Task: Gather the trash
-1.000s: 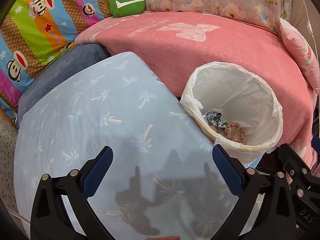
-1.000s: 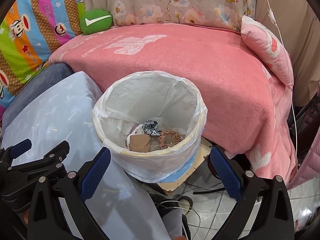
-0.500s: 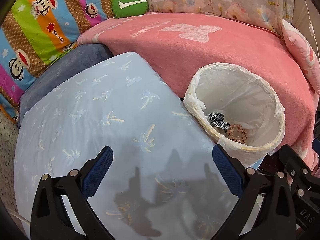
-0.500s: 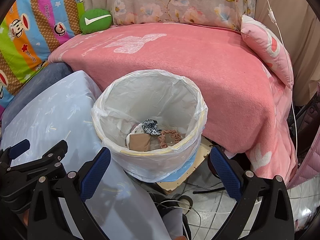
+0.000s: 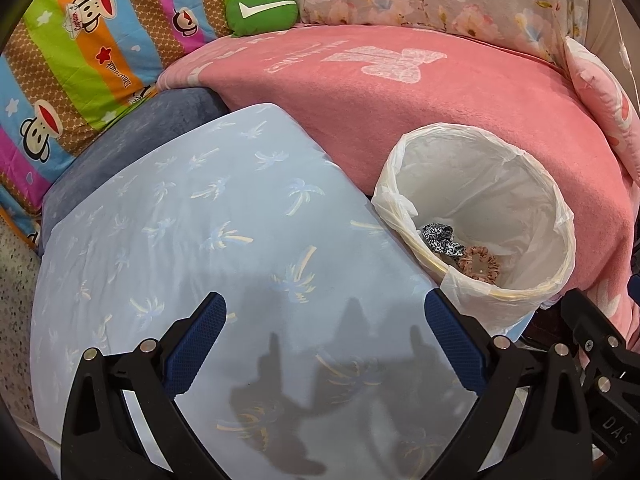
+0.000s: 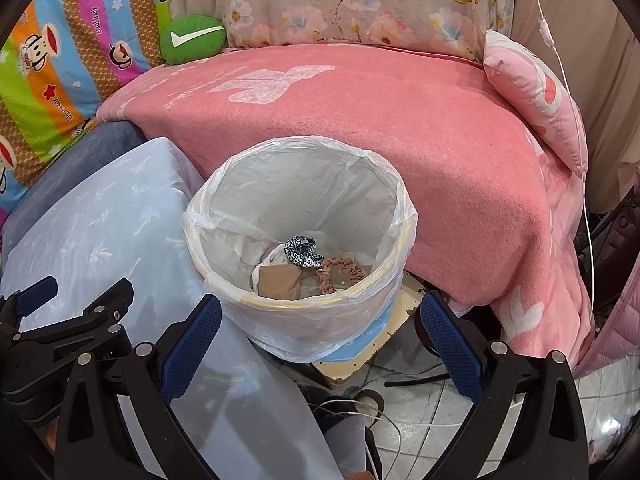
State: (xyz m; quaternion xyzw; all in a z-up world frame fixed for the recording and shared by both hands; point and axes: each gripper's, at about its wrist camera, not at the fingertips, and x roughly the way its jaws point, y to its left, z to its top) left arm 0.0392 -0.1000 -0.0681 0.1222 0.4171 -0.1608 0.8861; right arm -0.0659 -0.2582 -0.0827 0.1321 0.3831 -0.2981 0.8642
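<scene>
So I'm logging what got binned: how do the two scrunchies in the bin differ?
The black-and-white scrunchie has a leopard-like print and lies crumpled, while the pink scrunchie is a single color with faint dark specks and lies open as a ring. The black-and-white one sits farther from the right gripper; the pink one is nearer. Both lie touching at the bottom of the lined trash bin.

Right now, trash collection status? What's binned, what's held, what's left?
Done: the lined bin already holds a leopard-print scrunchie, a pink scrunchie and a tan piece. In hand: nothing; the left gripper and right gripper are both open and empty. Left: no loose trash shows on the blue cushion or pink blanket, so collection looks finished within these views.
</scene>
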